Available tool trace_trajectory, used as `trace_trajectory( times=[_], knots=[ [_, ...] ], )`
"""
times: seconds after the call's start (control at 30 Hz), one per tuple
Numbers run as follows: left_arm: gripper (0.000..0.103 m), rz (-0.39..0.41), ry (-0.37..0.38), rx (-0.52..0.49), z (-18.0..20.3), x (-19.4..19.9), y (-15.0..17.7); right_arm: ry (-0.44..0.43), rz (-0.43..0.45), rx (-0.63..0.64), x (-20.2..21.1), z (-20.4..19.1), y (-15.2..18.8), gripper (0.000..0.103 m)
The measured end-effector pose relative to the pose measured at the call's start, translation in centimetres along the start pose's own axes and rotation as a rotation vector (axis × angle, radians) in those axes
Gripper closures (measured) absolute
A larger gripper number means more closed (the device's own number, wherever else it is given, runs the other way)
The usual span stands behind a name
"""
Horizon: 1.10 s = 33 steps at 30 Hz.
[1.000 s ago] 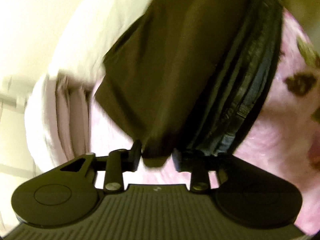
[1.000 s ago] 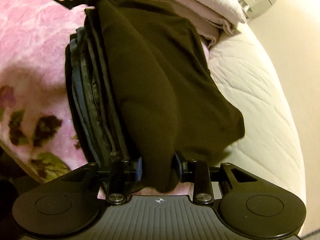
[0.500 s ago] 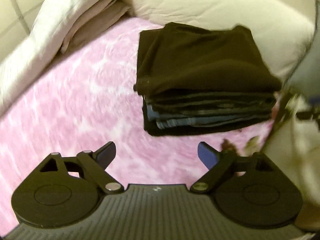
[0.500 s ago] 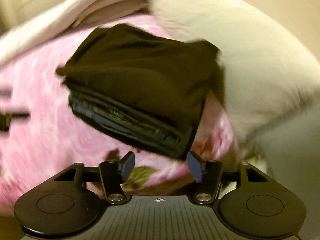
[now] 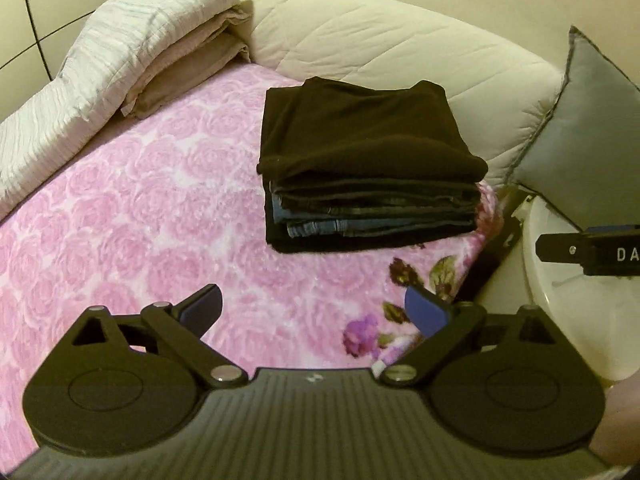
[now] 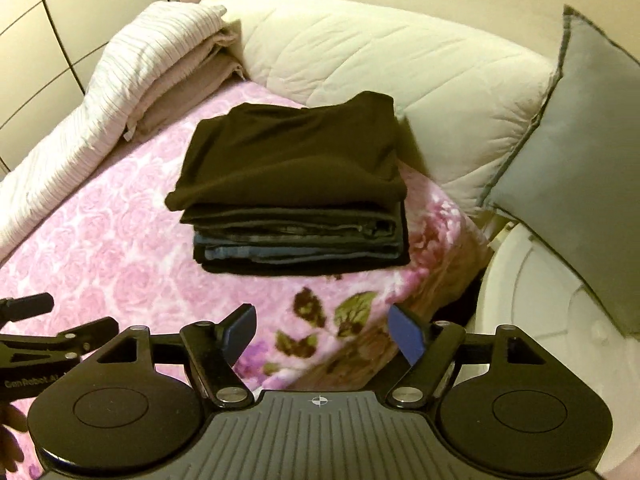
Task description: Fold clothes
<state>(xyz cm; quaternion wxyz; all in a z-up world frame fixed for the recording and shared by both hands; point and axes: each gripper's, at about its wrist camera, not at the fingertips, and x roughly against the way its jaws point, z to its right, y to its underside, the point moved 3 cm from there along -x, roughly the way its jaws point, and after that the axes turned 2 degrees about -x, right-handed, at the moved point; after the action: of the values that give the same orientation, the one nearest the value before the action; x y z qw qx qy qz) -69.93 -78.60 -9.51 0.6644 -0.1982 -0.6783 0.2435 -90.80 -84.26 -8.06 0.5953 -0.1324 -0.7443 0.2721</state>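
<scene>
Both grippers let go of black garment since earlier frame. Left gripper point(image 5: 312, 312) and right gripper point(image 6: 322, 338) jaws opening, nothing between. Folded clothes stack point(image 5: 368, 168) on pink blanket point(image 5: 140, 220). Lettering "DA" cut off; "Gen Robot" partly readable.

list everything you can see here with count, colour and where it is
stack of folded clothes: one, black top piece over dark and blue denim layers, on the blanket.
blanket: one, pink rose print, covering the bed.
folded bedding: one pile, white and beige, along the far left edge.
quilted duvet: one, cream, behind the stack.
cushion: one, grey, far right.
white round object: one, right of the bed, under the cushion.
left gripper: black, blue pads, jaws opening, nothing between them.
right gripper: black, blue pads, jaws opening, nothing between them.
</scene>
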Motion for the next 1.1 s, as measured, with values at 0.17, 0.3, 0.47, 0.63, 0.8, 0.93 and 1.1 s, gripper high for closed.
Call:
trace_trajectory(
  times=[0.17, 0.3, 0.47, 0.63, 0.8, 0.93, 1.1],
  knots=[
    [0.007, 0.002, -0.006, 0.013, -0.5, 1.3, 1.1, 0.018, -0.003, 0.005, 1.1, -1.5, 1.4, 0.027],
    [0.009, 0.016, -0.007, 0.032, -0.7, 1.9, 1.1, 0.027, 0.010, 0.034, 1.7, -2.3, 1.7, 0.027],
    [0.008, 0.032, -0.019, 0.033, -0.6, 2.5, 0.9, 0.021, 0.017, 0.043, 2.2, -2.6, 2.0, 0.027],
    [0.009, 0.040, -0.017, 0.045, -0.6, 2.7, 0.9, 0.018, 0.020, 0.034, 2.4, -2.4, 2.0, 0.027],
    [0.009, 0.021, -0.048, 0.056, -0.6, 2.5, 1.0, 0.017, 0.018, 0.030, 2.5, -2.3, 2.1, 0.027],
    [0.009, 0.016, -0.066, 0.053, -0.6, 2.4, 1.0, 0.017, 0.017, 0.037, 2.7, -2.6, 2.2, 0.027],
    [0.008, 0.019, -0.066, 0.034, -0.3, 2.5, 1.0, 0.018, 0.016, 0.039, 2.8, -2.6, 2.3, 0.027]
  ],
)
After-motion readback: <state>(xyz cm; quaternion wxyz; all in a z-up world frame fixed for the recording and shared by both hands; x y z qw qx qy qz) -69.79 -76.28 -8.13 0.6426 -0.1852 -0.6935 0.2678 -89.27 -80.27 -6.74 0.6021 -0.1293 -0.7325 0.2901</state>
